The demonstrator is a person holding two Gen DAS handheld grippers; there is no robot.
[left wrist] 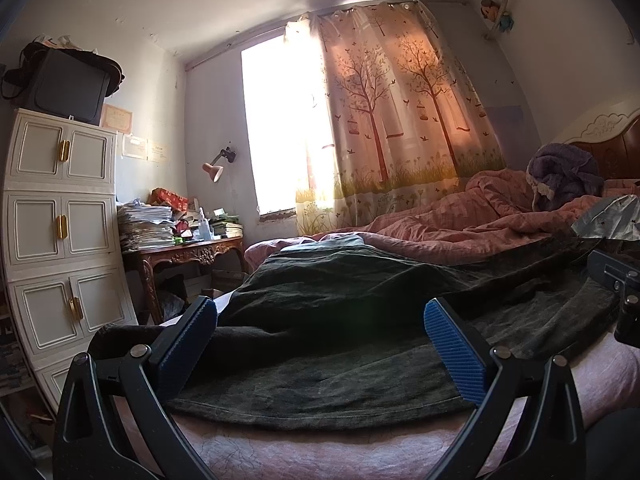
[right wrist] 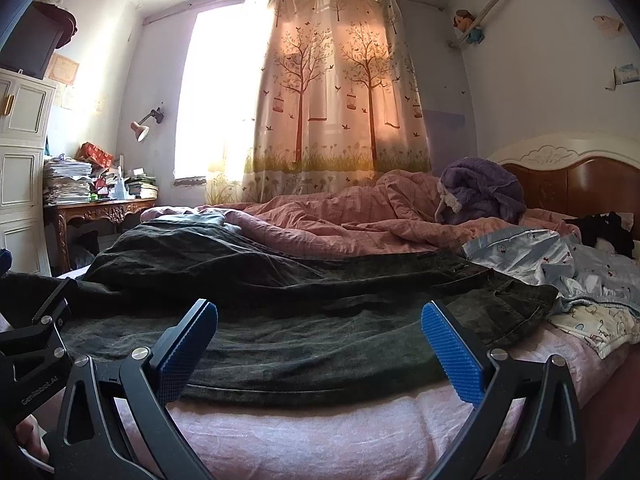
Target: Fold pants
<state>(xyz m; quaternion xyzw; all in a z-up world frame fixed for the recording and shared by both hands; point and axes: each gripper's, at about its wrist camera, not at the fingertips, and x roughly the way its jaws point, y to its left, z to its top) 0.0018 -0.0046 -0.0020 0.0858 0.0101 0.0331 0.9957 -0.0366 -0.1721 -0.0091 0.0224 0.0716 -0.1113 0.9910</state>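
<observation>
Dark grey-green pants (left wrist: 340, 340) lie spread lengthwise across the pink bed sheet (left wrist: 320, 448), legs toward the left, waistband toward the right (right wrist: 512, 304). My left gripper (left wrist: 320, 344) is open, its blue pads standing wide apart over the near edge of the pants, touching nothing. My right gripper (right wrist: 320, 344) is open too, hovering over the pants' near hem (right wrist: 320, 392). The right gripper's body shows at the right edge of the left wrist view (left wrist: 616, 280); the left gripper's body shows at the left edge of the right wrist view (right wrist: 36, 340).
A pink quilt (right wrist: 360, 220) and purple fleece (right wrist: 480, 192) lie behind the pants. Light printed clothes (right wrist: 560, 264) sit to the right by the headboard (right wrist: 580, 176). A white cabinet (left wrist: 60, 232) and cluttered desk (left wrist: 180, 248) stand left of the bed.
</observation>
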